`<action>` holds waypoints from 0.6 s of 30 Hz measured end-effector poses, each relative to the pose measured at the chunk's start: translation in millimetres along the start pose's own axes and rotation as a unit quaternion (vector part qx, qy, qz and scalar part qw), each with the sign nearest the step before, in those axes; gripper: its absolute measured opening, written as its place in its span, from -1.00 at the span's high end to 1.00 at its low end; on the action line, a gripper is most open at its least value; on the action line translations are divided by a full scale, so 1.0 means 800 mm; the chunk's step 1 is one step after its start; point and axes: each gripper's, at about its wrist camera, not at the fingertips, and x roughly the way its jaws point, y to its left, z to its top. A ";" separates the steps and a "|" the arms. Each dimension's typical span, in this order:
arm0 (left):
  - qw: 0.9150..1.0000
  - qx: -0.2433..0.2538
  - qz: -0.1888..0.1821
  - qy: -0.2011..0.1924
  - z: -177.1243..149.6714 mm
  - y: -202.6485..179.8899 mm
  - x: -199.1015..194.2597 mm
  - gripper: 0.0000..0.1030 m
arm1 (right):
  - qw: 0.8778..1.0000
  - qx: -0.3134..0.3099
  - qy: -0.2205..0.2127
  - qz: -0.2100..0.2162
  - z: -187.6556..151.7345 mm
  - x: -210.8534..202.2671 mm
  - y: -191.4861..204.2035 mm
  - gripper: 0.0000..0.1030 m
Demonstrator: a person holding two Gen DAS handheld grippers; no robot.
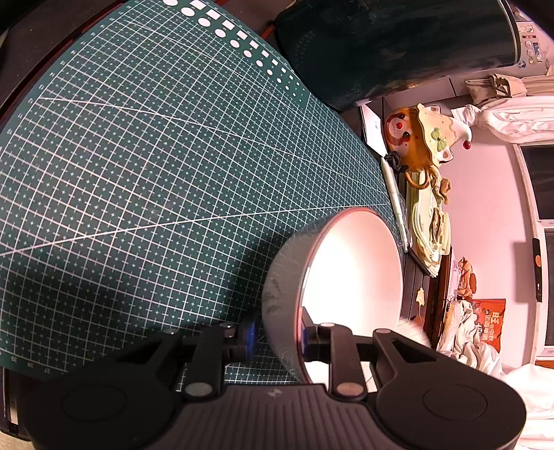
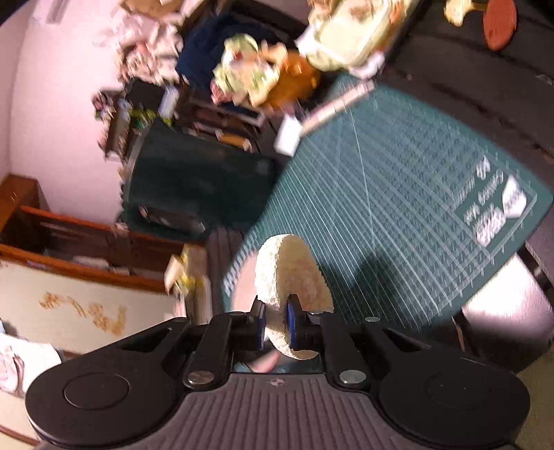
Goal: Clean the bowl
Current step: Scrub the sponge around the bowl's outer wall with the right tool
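In the left wrist view my left gripper (image 1: 277, 337) is shut on the rim of a bowl (image 1: 349, 277), grey-green outside and white inside, held tilted above a green cutting mat (image 1: 155, 155). One pad sits outside the wall, the other inside. A blurred white edge of the sponge (image 1: 413, 330) shows at the bowl's lower right. In the right wrist view my right gripper (image 2: 276, 323) is shut on a round cream sponge (image 2: 294, 273), standing on edge between the blue pads. A pale bowl rim (image 2: 242, 284) shows just left of the sponge. That view is motion-blurred.
A dark green cylinder (image 1: 398, 45) lies at the mat's far edge. Ceramic figurines (image 1: 426, 138), a pen (image 1: 398, 204) and stacked trays (image 1: 432, 235) crowd the mat's right side. A wooden shelf (image 2: 86, 235) and an orange lid (image 2: 500, 24) appear in the right wrist view.
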 end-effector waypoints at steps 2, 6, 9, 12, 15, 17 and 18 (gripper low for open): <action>1.000 0.001 0.000 0.000 0.001 0.003 0.000 0.55 | 1.000 -0.006 0.016 -0.018 -0.005 0.008 -0.002 0.77; 1.000 0.003 0.002 0.000 0.004 0.007 0.000 0.55 | 1.000 0.001 -0.015 0.005 0.002 -0.009 0.004 0.77; 1.000 0.004 0.003 0.000 0.005 0.008 0.001 0.55 | 0.999 0.003 -0.034 0.018 0.007 -0.018 0.006 0.77; 1.000 0.003 0.003 -0.001 0.007 0.009 0.002 0.55 | 1.000 -0.001 -0.022 0.015 0.004 -0.012 0.005 0.77; 1.000 0.001 0.000 -0.001 0.008 0.013 0.002 0.55 | 1.000 -0.009 0.003 -0.002 -0.004 -0.001 0.003 0.76; 1.000 0.004 0.002 -0.001 0.010 0.015 0.002 0.55 | 1.000 -0.008 0.001 -0.004 -0.003 -0.002 0.003 0.77; 1.000 0.005 0.002 -0.001 0.009 0.029 0.001 0.55 | 1.000 -0.006 -0.002 -0.001 -0.001 -0.005 0.004 0.77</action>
